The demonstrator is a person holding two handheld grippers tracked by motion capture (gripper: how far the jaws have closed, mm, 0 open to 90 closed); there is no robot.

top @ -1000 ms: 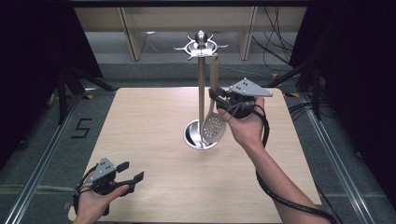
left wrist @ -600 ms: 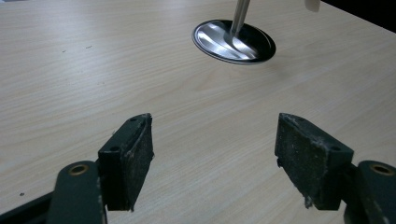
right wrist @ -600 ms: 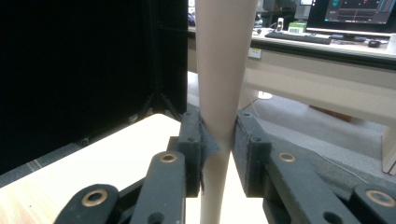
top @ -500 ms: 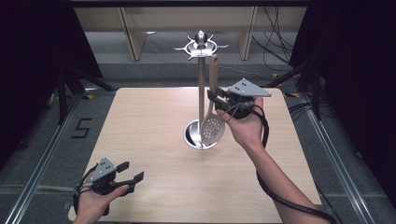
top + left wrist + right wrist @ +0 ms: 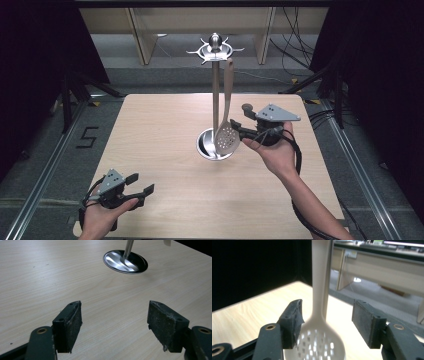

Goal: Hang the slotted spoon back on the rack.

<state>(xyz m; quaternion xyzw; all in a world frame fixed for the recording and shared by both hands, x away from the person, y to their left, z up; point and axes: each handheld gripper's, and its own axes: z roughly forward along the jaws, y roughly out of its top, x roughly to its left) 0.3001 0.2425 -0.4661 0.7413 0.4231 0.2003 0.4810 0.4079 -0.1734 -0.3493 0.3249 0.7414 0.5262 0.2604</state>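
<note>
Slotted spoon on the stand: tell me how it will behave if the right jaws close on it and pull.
The slotted spoon looks like thin plastic, so probably light and fairly stiff. It hangs from the utensil stand, so it would likely swing if nudged. Its smooth neck sits between the right gripper's open jaws and might slip.

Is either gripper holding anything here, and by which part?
Nothing is held. The right gripper is open around the slotted spoon; the left gripper is open.
</note>
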